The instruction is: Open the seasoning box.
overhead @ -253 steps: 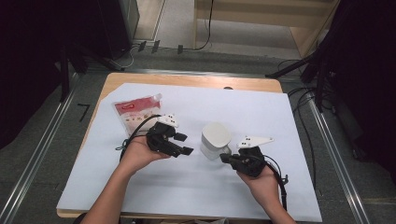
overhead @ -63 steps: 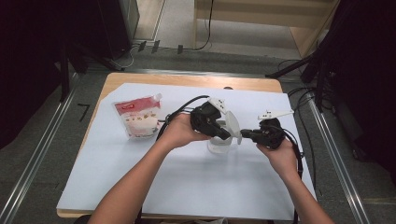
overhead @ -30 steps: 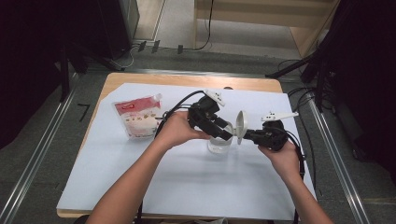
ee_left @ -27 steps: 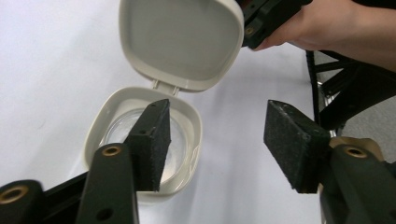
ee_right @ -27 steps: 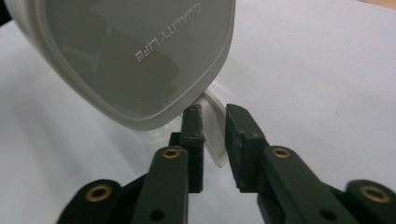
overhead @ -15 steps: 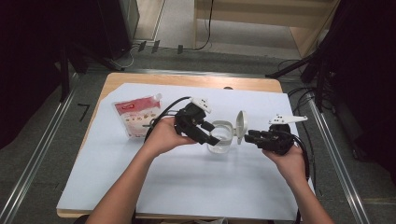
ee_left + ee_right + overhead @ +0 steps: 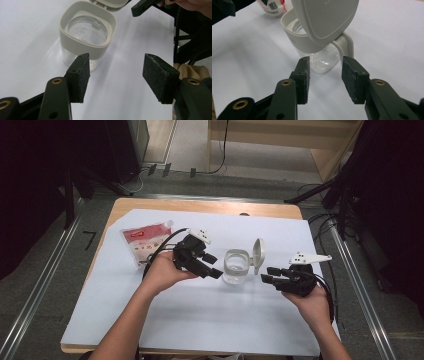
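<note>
Both claws have backed off the jar since a second ago: back then they were crowded right up against it and its lid, now each sits a little off to its own side. Right claw (image 7: 266, 274) has just been opening its jaws and nothing is between them; it points at the jar's hinge side, near but not touching. Left claw (image 7: 215, 266) is spread wide too, empty, tips just beside the jar's other side.

Clear jar (image 7: 235, 267) stands upright on the white surface (image 7: 200, 320) between the two, long axis vertical, mouth facing up. Its beige lid (image 7: 258, 254) is flipped open and stands almost on edge on the hinge, on the side of the right claw. Inside looks empty, just clear glass, as far as I can tell.

Both forearms come in from the bottom, hands wrapped around the claw bodies, claws roughly level and aimed inward. Red-and-white pouch (image 7: 145, 240) lies flat, off beyond the left hand (image 7: 162, 272).
</note>
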`<state>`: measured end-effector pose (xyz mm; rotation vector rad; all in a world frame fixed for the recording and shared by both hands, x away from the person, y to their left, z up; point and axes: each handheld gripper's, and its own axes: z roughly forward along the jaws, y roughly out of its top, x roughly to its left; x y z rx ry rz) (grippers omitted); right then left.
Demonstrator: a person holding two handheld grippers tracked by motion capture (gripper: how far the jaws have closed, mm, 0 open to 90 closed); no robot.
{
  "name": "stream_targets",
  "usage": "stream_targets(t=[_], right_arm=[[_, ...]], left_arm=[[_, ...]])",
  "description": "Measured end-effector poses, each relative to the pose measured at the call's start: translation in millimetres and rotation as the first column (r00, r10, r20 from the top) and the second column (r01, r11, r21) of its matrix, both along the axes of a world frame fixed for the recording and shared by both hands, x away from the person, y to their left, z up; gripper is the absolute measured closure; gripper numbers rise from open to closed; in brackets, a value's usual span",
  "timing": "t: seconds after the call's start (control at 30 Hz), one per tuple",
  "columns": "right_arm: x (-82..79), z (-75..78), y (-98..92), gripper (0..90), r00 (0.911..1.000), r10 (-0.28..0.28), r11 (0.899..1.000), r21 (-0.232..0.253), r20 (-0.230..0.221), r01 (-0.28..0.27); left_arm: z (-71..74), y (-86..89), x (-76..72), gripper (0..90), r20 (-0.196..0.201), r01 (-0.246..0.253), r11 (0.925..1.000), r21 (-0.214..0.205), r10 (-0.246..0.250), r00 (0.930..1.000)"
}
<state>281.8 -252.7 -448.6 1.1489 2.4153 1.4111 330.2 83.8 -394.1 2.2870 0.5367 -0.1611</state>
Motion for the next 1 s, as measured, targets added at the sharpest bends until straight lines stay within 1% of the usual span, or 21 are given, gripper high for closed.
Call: stream_targets(t=[0.07,0.1,0.13,0.2,0.27,0.3,0.33,0.43,0.47,0.5,0.53,0.57,0.6,0.63,0.7,0.8,0.9,0.97,1.0], right_arm=[[-1.1,-0.1,0.5,58.8,1.0,0.005,1.0,-0.003,0.004,-0.005],[-1.2,-0.4,1.2,58.7,1.0,0.005,1.0,-0.006,0.004,-0.005],[-0.9,-0.7,1.6,58.7,1.0,0.006,1.0,-0.01,0.0,-0.006],[-0.3,-1.7,2.6,58.5,0.9999,0.007,1.0,-0.009,-0.011,-0.007],[0.6,-2.7,3.0,58.4,0.9999,0.01,1.0,-0.016,-0.009,-0.01],[0.8,-2.9,2.9,58.4,0.9999,0.011,1.0,-0.019,-0.009,-0.011],[1.2,-3.1,2.7,58.3,0.9999,0.013,1.0,-0.02,-0.008,-0.013],[3.1,-3.2,2.2,58.0,0.9999,0.014,1.0,-0.02,-0.004,-0.014],[3.7,-3.1,2.0,57.7,0.9999,0.014,1.0,-0.019,-0.009,-0.014],[4.7,-3.0,1.7,57.6,0.9999,0.012,1.0,-0.02,-0.007,-0.012],[5.4,-3.1,1.4,57.4,0.9999,0.01,1.0,-0.017,-0.005,-0.011],[6.4,-3.1,0.6,57.4,0.9999,0.011,1.0,-0.019,0.0,-0.011],[7.0,-2.9,0.1,57.4,0.9999,0.012,1.0,-0.021,0.004,-0.012],[7.6,-2.8,-0.3,57.3,0.9999,0.013,1.0,-0.021,0.003,-0.013],[9.1,-2.5,-1.4,57.2,1.0,0.009,1.0,-0.017,0.003,-0.009],[11.7,-2.7,-2.3,57.0,1.0,0.009,1.0,-0.019,0.002,-0.009],[13.1,-2.5,-2.1,56.4,0.9999,0.013,1.0,-0.021,0.0,-0.013],[13.8,-1.7,-1.4,55.7,0.9999,0.011,1.0,-0.025,-0.001,-0.011],[14.4,-1.5,-1.1,55.2,0.9999,0.011,1.0,-0.026,0.0,-0.011]], left_arm=[[1.6,5.4,-1.7,39.5,0.009,-0.007,1.0,-0.003,0.007,0.9999],[2.7,8.5,-2.1,39.5,0.01,-0.01,0.9999,0.005,0.01,0.9999],[2.7,11.0,-2.9,39.5,0.013,-0.018,0.9998,0.001,0.018,0.9997],[3.2,16.5,-4.4,39.5,0.017,-0.03,0.9994,0.016,0.03,0.9994],[4.4,22.3,-5.9,39.5,0.019,-0.033,0.9991,0.028,0.033,0.9993],[4.8,24.8,-7.3,39.5,0.016,-0.04,0.999,0.02,0.039,0.9991],[5.9,27.9,-8.0,39.5,0.017,-0.04,0.9989,0.026,0.039,0.9991],[7.1,36.0,-10.2,39.3,0.01,-0.053,0.9985,0.009,0.053,0.9985],[7.2,39.0,-10.8,39.3,0.006,-0.052,0.9986,0.008,0.052,0.9986],[6.2,41.0,-12.4,39.2,0.006,-0.062,0.9981,0.001,0.062,0.998],[6.0,43.3,-13.4,39.3,0.006,-0.067,0.9978,0.004,0.067,0.9978],[7.0,46.1,-14.4,39.2,0.005,-0.068,0.9975,0.015,0.068,0.9977],[7.8,48.6,-15.4,39.8,0.001,-0.07,0.9974,0.014,0.07,0.9975],[7.9,50.8,-16.6,40.2,0.001,-0.078,0.997,-0.002,0.078,0.997],[11.6,56.3,-18.4,40.3,-0.002,-0.082,0.9966,-0.001,0.082,0.9966],[14.6,65.3,-21.2,39.9,0.006,-0.105,0.9943,-0.018,0.105,0.9944],[16.6,76.5,-22.4,39.5,0.008,-0.131,0.9913,-0.012,0.131,0.9913],[17.4,83.5,-22.5,39.4,0.012,-0.145,0.9892,-0.019,0.146,0.9893],[17.7,86.7,-22.8,39.3,0.007,-0.155,0.9876,-0.024,0.155,0.9878]])
